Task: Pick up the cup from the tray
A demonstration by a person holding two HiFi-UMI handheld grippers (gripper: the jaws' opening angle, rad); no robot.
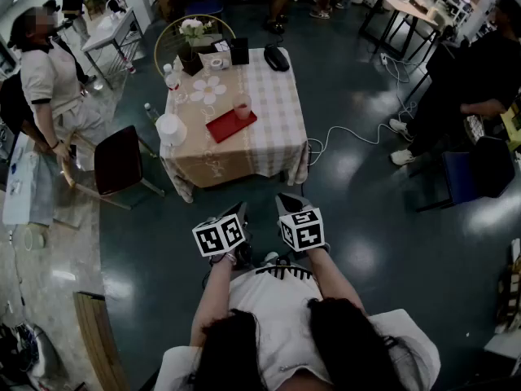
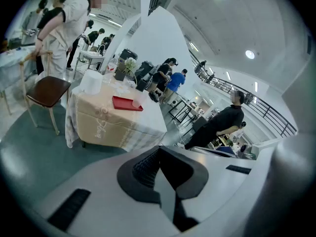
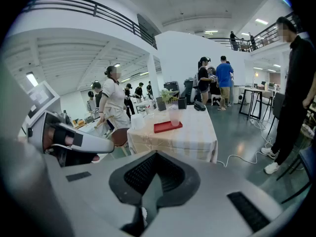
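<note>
A wide hall with a glossy dark teal floor point(image 1: 358, 243) fills the head view. A table point(image 1: 277, 137) under a pale checked cloth stands in its upper middle. A red tray point(image 1: 224, 129) lies on the table, and the cup point(image 1: 242, 107) stands upright on the tray's far right corner. A white flower-shaped mat point(image 1: 207, 90) lies just beyond the tray. A dark-seated chair point(image 1: 118, 160) stands just left of the table, and a person in black point(image 1: 476, 72) is well off to the right. Low in the frame the left gripper point(image 1: 237, 211) and the right gripper point(image 1: 286, 201) are held side by side, well apart from the table, their marker cubes facing up.

In the left gripper view the left gripper point(image 2: 159, 149) has its jaws pressed together with nothing between them. Beyond them, up and to the left, stands the table point(image 2: 113, 130). On it lies the tray point(image 2: 126, 103), with the cup point(image 2: 137, 100) at the tray's right end. The chair point(image 2: 47, 90) is left of the table and the person in black point(image 2: 219, 127) is to the right.

In the right gripper view the right gripper point(image 3: 155, 155) likewise has its jaws closed on nothing. The table point(image 3: 185, 139) stands ahead, bearing the tray point(image 3: 168, 127). The cup point(image 3: 174, 116) stands upright on the tray's right part. The person in black point(image 3: 291, 83) stands at the right edge, and a white cable point(image 3: 242, 159) trails over the floor point(image 3: 247, 132)
</note>
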